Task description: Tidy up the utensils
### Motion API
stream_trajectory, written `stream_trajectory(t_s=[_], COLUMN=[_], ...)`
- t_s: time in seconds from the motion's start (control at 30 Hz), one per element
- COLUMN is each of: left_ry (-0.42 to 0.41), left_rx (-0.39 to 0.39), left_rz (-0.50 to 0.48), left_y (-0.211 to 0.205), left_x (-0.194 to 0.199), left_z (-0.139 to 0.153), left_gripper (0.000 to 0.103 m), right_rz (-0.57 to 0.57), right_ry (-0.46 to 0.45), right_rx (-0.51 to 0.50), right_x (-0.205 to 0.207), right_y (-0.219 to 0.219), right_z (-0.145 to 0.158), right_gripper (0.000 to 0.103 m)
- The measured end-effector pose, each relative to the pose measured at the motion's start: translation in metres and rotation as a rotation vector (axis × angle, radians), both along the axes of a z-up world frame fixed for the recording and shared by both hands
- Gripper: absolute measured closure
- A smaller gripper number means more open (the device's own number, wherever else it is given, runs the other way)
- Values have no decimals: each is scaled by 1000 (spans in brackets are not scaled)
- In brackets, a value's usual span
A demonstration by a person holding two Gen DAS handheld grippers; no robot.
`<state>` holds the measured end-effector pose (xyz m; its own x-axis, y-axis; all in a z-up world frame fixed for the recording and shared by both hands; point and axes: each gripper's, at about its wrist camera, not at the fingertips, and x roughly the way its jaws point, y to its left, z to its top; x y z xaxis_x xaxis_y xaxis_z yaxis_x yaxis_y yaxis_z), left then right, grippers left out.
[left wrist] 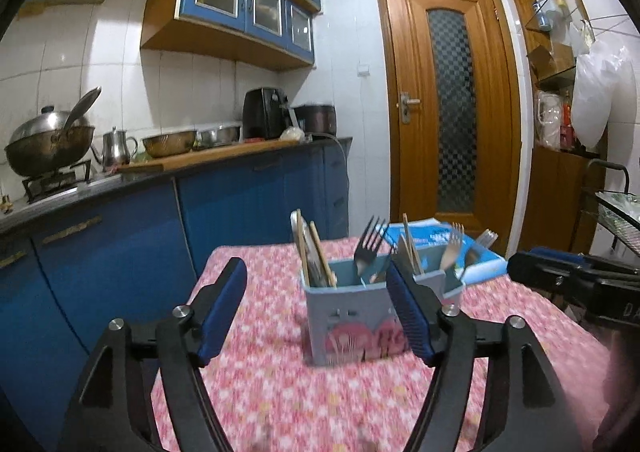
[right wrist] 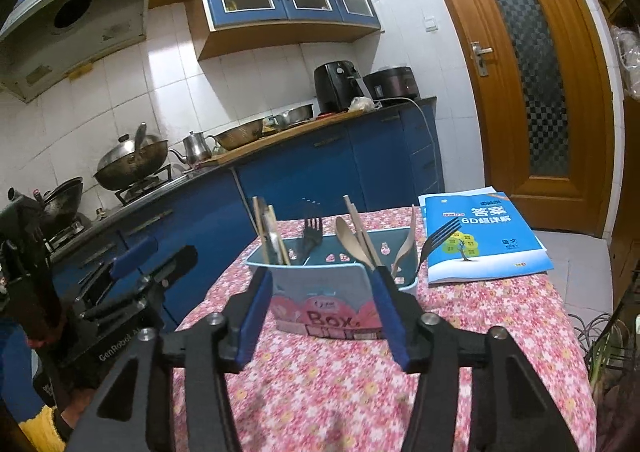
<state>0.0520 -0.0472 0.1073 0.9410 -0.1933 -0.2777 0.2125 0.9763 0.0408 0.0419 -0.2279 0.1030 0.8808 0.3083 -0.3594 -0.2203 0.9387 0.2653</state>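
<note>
The utensil box (right wrist: 326, 292) stands mid-table on the floral cloth (right wrist: 320, 392), forks (right wrist: 313, 236), spoons (right wrist: 352, 242) and chopsticks (right wrist: 270, 236) upright inside, bare cloth in front. Both the left gripper (left wrist: 320, 312) and right gripper (right wrist: 320, 312) gape wide, empty. The box reads "Box"; a blue book (right wrist: 484, 236) beside it reads "6D".

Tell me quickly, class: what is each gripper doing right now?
Left gripper: open, holding nothing, facing the utensil box.
Right gripper: open, holding nothing, also facing the box.
</note>
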Motion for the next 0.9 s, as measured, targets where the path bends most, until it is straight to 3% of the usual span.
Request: stream_trajectory(t_s=[0.1,0.3,0.43,0.5,0.73,0.9], left_ry=[39,83,117,129,182,194], left_rx=[-5,-17,-20,-28,-55,-57], left_rz=[8,28,27,23,16,19], left_y=[5,17,21,23,24,22], left_x=[-12,-42,-57,-64,-62,-52], left_z=[0,-4,-11,-16,-43,-62], left_gripper=[21,14,12,11,11,11], right_rz=[1,-4,-3,-5,-29,-77], right_ry=[-9,-3,8,10,13,36], right_rx=[2,-16,-19,-26,-38,-99], right_x=[-16,-41,-51,-55,-61,-57], right_y=[1,4,5,5,4,5], right_z=[2,-4,-11,-17,-45,-70], right_gripper=[29,15,12,5,3,3])
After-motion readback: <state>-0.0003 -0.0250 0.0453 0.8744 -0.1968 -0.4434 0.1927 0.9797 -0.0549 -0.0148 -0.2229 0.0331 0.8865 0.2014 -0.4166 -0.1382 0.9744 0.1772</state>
